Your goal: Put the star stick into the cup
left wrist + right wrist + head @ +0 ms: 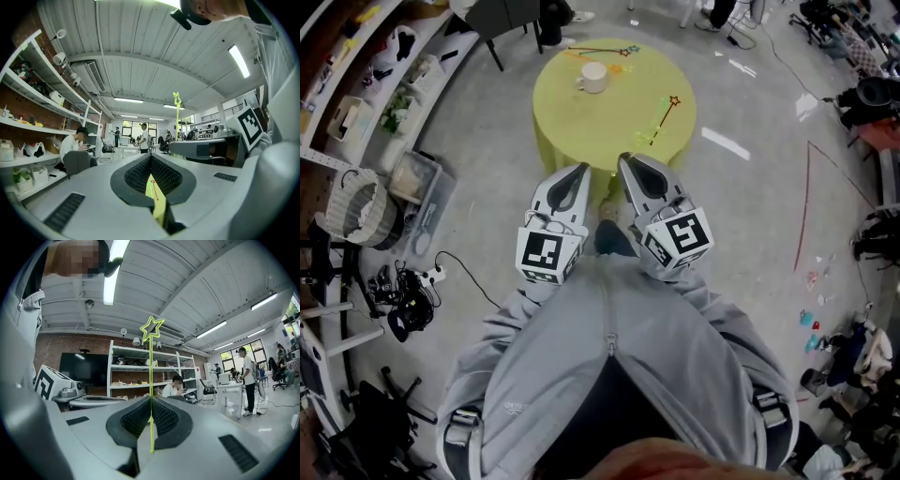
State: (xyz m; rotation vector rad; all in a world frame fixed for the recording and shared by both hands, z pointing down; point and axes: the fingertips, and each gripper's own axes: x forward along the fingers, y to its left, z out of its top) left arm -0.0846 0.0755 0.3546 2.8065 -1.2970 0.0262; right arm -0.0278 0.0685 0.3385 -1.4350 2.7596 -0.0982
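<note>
Right gripper view alone shows right gripper [151,401] clamping star stick [151,363].

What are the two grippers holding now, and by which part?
The right gripper pinches a yellow-green star stick low on its shaft, star upward. The left gripper holds nothing.

Both grippers up in front of chest, side by side, close but apart, noses aimed forward and away from body. Left gripper [579,170]: I read jaws together, nothing between pads. Right gripper [627,159]: jaws clamped on thin yellow-green star stick [151,376]; stick stands upright between pads, star above jaw tips. Left marker cube [549,254] and right marker cube [680,239] face up at head camera. Forearms in grey sleeves [514,311], elbows bent, tucked near torso.
</note>
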